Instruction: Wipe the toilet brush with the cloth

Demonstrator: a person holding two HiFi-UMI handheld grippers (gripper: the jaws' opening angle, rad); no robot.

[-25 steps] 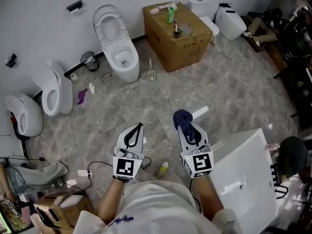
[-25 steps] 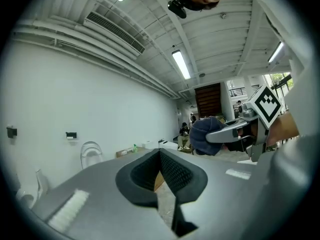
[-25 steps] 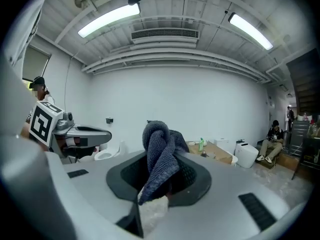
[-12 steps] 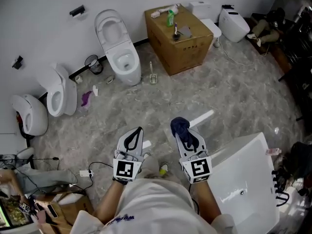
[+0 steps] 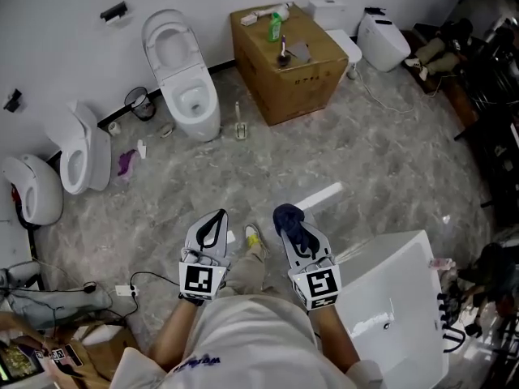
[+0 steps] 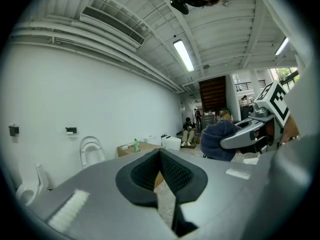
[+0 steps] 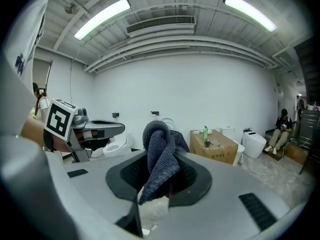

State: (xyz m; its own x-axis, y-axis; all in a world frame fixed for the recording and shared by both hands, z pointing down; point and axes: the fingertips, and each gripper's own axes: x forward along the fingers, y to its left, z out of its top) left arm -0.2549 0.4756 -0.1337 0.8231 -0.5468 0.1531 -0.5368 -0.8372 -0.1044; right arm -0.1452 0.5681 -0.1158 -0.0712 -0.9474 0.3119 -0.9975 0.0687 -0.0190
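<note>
Dark blue terry cloth (image 5: 285,215) bunches out of my right gripper (image 5: 293,227) in the head view, its jaws clamped on a fold, while my left gripper (image 5: 219,217) hangs beside it with jaws together and nothing in them; across the grey marbled floor (image 5: 373,160), well apart from both, what looks like the toilet brush (image 5: 238,126) stands upright just beside the white toilet (image 5: 182,79), near a cardboard box (image 5: 284,67). From the left gripper view, the left gripper (image 6: 160,156) shows its ribbed pads meeting at the tip around empty air, with the cloth (image 6: 217,140) held off to the side. From the right gripper view, the cloth (image 7: 159,154) drapes up and over the pads of the right gripper (image 7: 160,184), pinched only along one twisted fold. Wiping has not begun, I judge, and the walk over comes first. The risks as I read them: a fold held this narrowly could pull free once I rub it along the bristles, and the slim brush handle could tip or slide in its holder if my left jaws close on it off-centre
</note>
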